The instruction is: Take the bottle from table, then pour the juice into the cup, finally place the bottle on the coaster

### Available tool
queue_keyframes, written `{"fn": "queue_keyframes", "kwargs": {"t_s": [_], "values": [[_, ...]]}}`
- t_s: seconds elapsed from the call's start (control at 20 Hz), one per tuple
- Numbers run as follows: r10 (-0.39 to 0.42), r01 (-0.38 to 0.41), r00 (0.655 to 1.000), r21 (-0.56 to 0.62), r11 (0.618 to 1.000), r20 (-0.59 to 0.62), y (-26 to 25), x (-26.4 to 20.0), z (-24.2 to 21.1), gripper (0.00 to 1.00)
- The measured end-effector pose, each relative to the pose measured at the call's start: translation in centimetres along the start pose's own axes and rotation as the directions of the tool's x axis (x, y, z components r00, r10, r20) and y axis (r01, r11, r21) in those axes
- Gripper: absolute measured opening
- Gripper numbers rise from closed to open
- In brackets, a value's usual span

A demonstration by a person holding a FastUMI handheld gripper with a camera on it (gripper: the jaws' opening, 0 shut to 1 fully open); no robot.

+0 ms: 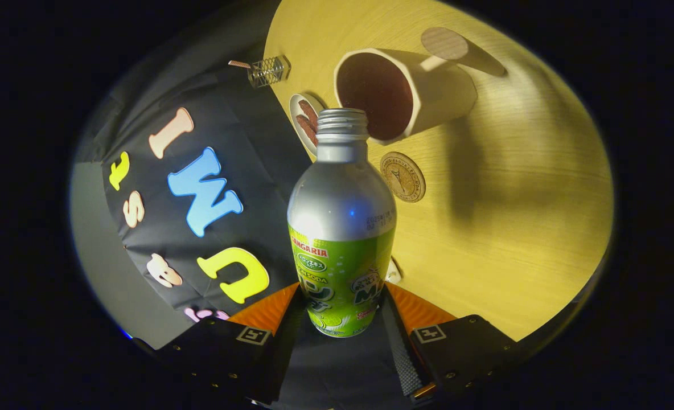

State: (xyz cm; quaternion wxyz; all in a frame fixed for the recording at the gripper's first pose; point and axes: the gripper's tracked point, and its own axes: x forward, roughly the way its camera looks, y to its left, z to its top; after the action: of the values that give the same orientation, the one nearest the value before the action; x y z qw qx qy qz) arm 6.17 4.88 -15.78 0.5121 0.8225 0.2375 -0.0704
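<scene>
My gripper (341,307) is shut on the lower body of a silver bottle (341,216) with a green label, both fingers pressing its sides. The view is rolled, so the bottle is tipped over. Its uncapped threaded mouth (342,122) points at the rim of a white cup (422,94) with a dark inside, just beyond it. A round tan coaster (403,177) lies flat on the yellow wooden table (513,216), close to the cup and beside the bottle's neck. I cannot tell whether liquid is flowing.
A small plate (305,121) with a brown item sits behind the bottle neck near the table edge. A wire spring-like object (267,70) lies at that edge. A round disc (444,43) rests beyond the cup. The booth's black cloth hangs past the edge.
</scene>
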Motion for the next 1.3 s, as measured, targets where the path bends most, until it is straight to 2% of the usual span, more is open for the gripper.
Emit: {"fn": "queue_keyframes", "kwargs": {"t_s": [0.3,0.6,0.9,1.3], "values": [[-0.053,0.059,0.998,-0.168,0.984,0.038,-3.1,-0.1,1.0,0.76],[-0.097,0.120,0.992,-0.348,0.930,0.083,-5.6,-0.1,2.2,0.76],[-0.121,0.170,0.985,-0.529,0.831,0.126,-7.1,0.0,2.7,0.76],[-0.101,0.222,0.973,-0.733,0.643,0.206,-7.1,1.2,3.6,0.76]]}}
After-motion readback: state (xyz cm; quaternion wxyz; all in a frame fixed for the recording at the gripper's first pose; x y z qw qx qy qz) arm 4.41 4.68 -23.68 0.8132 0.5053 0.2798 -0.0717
